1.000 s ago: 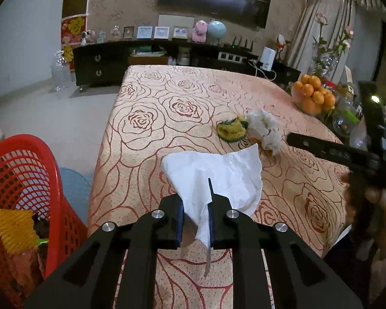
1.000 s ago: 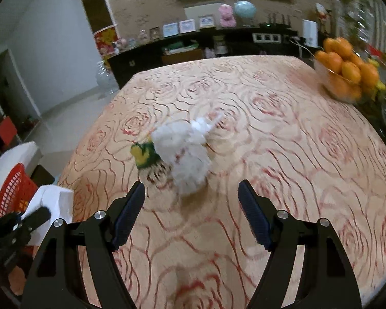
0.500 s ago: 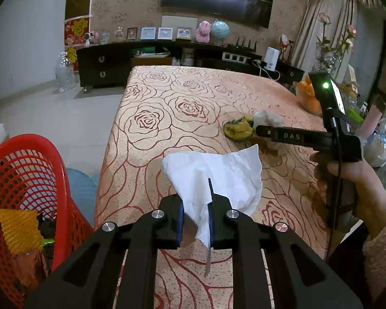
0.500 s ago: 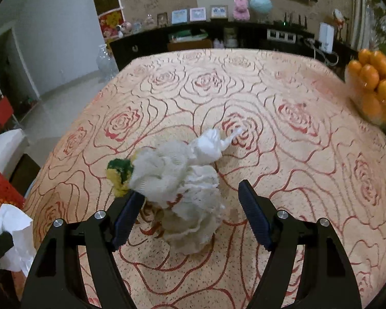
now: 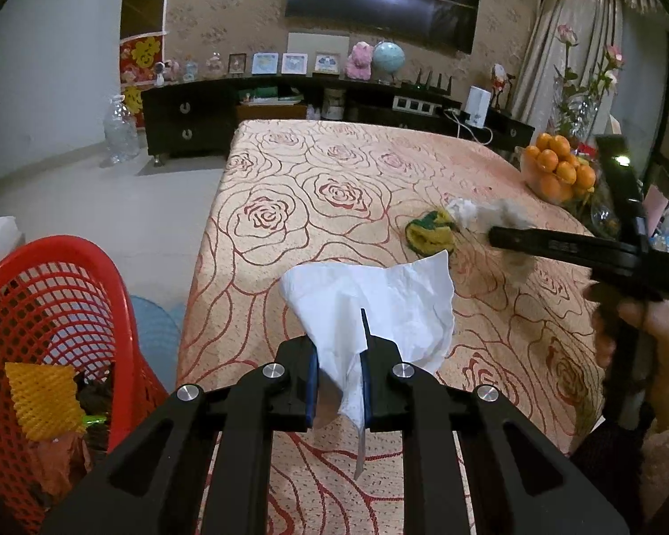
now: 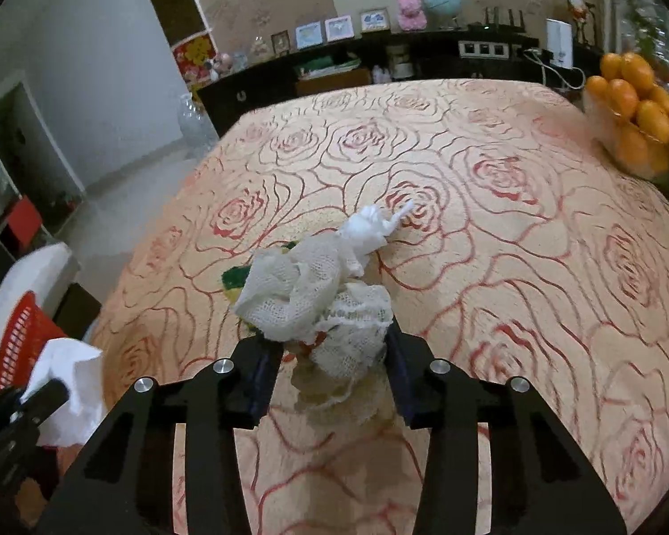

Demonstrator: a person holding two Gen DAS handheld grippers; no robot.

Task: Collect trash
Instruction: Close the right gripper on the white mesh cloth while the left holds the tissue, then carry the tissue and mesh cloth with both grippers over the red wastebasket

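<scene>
White foam fruit netting (image 6: 316, 307): lying on rose-patterned tabletop (image 6: 513, 240), between right gripper (image 6: 330, 374) jaws, which are closing onto it. White tissue (image 5: 379, 307): being held clenched in left gripper (image 5: 339, 388). Step: grasping; next, judging, lifting toward red basket (image 5: 44, 276). Yellow-green wrapper (image 5: 428, 232) lying beside; oranges (image 6: 642, 107) sitting at edge.

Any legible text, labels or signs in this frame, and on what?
None reads clearly.
White lettering on the right gripper, closing on the net wad: too blurred.
Yellow figure on the red poster: unclear.
Framed pictures on the sideboard: too small.
</scene>
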